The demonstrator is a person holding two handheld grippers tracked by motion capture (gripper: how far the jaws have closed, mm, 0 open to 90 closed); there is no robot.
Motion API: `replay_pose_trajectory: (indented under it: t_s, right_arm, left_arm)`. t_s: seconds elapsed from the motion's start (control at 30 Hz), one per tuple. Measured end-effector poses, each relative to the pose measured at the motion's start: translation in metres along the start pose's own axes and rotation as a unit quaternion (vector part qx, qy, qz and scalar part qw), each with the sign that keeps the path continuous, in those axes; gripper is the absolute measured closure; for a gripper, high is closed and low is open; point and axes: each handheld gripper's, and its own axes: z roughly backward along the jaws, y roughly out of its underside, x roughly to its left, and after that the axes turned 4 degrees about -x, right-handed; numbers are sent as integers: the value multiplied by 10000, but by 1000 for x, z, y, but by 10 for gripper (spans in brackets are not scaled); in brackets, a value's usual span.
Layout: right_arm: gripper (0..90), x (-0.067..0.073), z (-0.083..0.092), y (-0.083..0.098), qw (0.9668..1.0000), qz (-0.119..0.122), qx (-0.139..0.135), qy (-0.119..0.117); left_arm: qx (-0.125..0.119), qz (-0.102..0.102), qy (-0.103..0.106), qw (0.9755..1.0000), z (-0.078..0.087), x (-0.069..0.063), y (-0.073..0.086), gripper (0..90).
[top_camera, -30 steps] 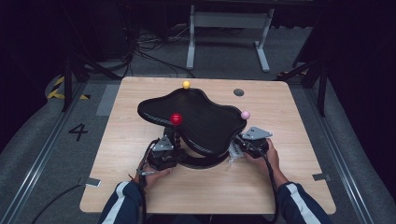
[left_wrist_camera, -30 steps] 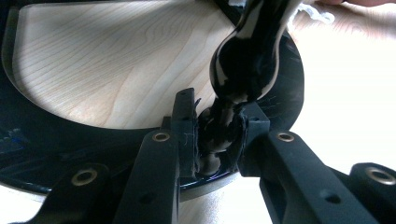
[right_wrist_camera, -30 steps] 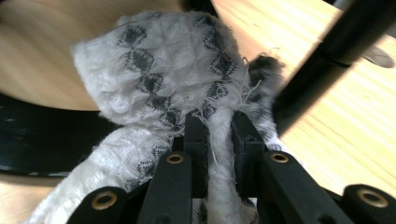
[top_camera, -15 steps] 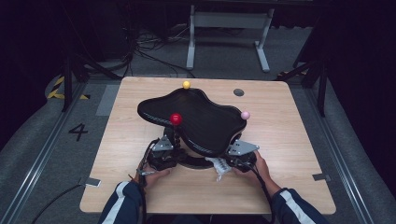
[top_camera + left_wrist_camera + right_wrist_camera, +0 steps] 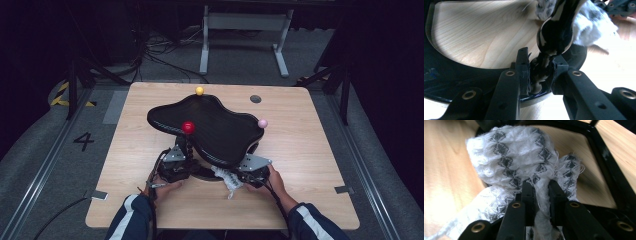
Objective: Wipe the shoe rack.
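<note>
Right claw (image 5: 540,188) grips cloth (image 5: 516,160), seemingly against stand (image 5: 210,127).

Seen from the high view, light falls from above onto the pale wooden table (image 5: 310,165), which stands bright against a dim, nearly black room, and the picture is soft with little fine detail. In the left gripper view the lower right of the tabletop is washed out to near white, the glossy black stand (image 5: 554,37) carries streaks of glare, and the white cloth (image 5: 591,27) behind it is blurred. The right gripper view is evenly lit, with the patterned cloth (image 5: 514,157) sharp at the centre and the near jaws soft.
</note>
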Motion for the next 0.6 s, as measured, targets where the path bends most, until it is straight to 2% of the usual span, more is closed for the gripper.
replay_pose_trajectory:
  t_s: [0.2,0.23,0.27,0.47,0.5,0.6]
  right_arm:
    - [780,-31,7,14,9986,-261,79,454]
    - [780,-31,7,14,9986,-261,79,454]
    - [780,-42,10,19,9974,-358,102,616]
    - [779,-57,15,25,9942,-295,268,996]
    - [779,-62,16,26,9934,-495,287,992]
    - [778,-70,17,31,9917,-618,259,1098]
  left_arm:
    - [18,-1,-12,10000,0,0,0,740]
    - [18,-1,-12,10000,0,0,0,740]
    - [0,-12,-6,10000,0,0,0,740]
    - [4,-6,3,10000,0,0,0,739]
    - [4,-1,-1,10000,0,0,0,739]
    - [11,-10,5,10000,0,0,0,739]
